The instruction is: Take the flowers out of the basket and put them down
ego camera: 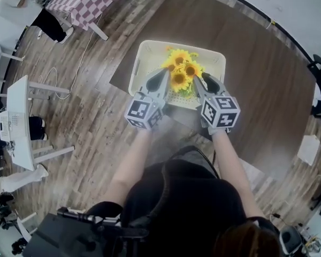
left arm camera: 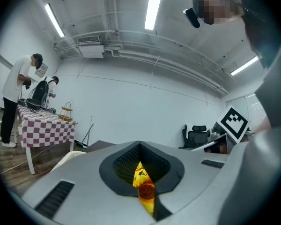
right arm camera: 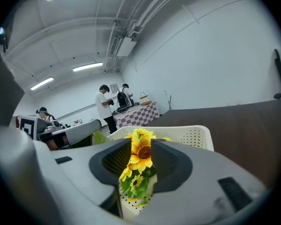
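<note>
The flowers (ego camera: 181, 68), a bunch of yellow sunflowers with green leaves, are inside the basket (ego camera: 144, 52), toward its near side, and we cannot tell whether they rest on its bottom or hang just above it. The basket is cream, perforated and rectangular, and it stands on the dark brown table (ego camera: 257, 63) close to the table's near left corner. Both our tools meet at the bunch from the near side. The left tool (ego camera: 166, 75) comes in at the bunch's left, and in its own view the jaws are pressed together on a sunflower head, whose yellow petals and brown centre fill the thin slit between the pads. The right tool (ego camera: 200, 79) comes in at the bunch's right with its jaws spread. A sunflower and its leaves stand in the gap between them, and neither pad presses on it. Around the table lies a wood-plank floor (ego camera: 96, 122). Farther off stands a second table under a red and white checked cloth (ego camera: 80, 4), with a person in a white top (left arm camera: 14, 97) beside it.
</note>
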`<move>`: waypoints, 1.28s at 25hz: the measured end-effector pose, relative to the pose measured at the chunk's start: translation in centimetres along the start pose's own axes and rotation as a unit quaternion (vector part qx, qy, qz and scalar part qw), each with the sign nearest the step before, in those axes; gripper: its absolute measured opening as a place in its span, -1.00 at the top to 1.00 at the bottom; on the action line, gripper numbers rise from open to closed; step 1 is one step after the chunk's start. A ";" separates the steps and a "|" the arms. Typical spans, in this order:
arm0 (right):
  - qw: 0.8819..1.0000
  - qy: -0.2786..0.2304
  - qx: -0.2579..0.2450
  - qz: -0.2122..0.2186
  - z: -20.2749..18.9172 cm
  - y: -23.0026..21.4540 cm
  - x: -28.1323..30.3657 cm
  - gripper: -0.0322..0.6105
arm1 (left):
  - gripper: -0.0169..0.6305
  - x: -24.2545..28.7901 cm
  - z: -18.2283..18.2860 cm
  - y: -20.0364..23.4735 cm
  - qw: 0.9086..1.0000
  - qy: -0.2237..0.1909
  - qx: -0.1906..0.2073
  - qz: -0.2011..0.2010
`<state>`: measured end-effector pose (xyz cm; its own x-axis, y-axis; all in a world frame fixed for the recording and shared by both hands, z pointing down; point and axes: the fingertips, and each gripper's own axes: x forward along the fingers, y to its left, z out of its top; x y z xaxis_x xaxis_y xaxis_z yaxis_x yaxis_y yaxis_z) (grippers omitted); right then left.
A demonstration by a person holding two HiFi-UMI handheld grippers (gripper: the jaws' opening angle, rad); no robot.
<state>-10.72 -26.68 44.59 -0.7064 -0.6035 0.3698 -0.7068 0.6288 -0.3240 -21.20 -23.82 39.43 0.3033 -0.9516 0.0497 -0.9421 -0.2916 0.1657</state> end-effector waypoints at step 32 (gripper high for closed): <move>0.974 0.131 0.186 0.011 -4.6 -1.8 3.2 0.76 | 0.66 3.4 -0.5 8.2 0.996 0.070 -0.063 0.007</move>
<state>-11.52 -27.50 50.31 -0.7227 -0.4150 0.5527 -0.6902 0.3895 -0.6099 -27.80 -29.38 41.50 0.3153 -0.9302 0.1881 -0.9236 -0.2552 0.2860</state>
